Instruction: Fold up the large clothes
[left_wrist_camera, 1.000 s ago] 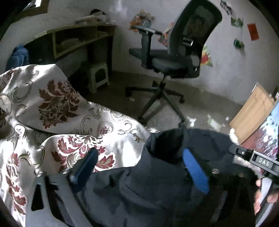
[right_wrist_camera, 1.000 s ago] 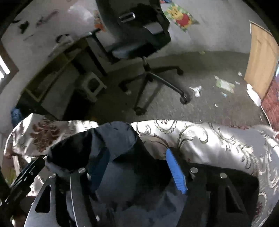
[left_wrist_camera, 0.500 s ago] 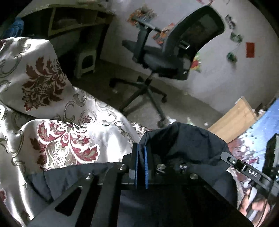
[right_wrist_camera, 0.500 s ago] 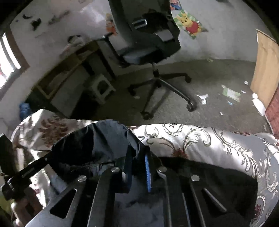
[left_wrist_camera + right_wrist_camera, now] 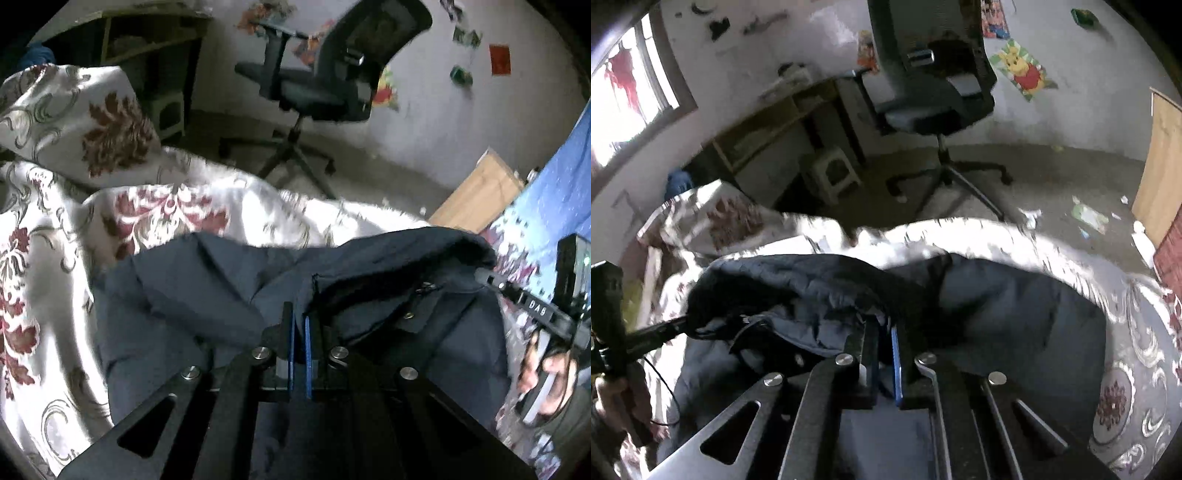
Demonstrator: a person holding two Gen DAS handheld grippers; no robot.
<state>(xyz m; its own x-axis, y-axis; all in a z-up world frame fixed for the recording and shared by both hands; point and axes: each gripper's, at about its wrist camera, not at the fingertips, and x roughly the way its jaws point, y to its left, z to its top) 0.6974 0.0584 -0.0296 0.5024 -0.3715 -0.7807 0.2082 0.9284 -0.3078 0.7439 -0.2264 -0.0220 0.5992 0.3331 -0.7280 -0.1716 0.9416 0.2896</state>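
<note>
1. The dark navy jacket (image 5: 229,295) lies spread on the floral bedspread (image 5: 48,258).
2. The left gripper (image 5: 298,325) is pinched closed on a raised jacket fold.
3. The right gripper (image 5: 884,332) clamps the same raised edge between its 2 fingers.

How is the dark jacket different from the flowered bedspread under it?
The jacket is plain dark navy; the bedspread is white with red flowers and grey scrolls. The jacket is bunched, with one edge pinched up by the left tongs and the right tongs; the bedspread lies spread underneath, touched by neither. The jacket has snaps and a zipper; the bedspread shows none. Both are soft, rumpled cloth.
</note>
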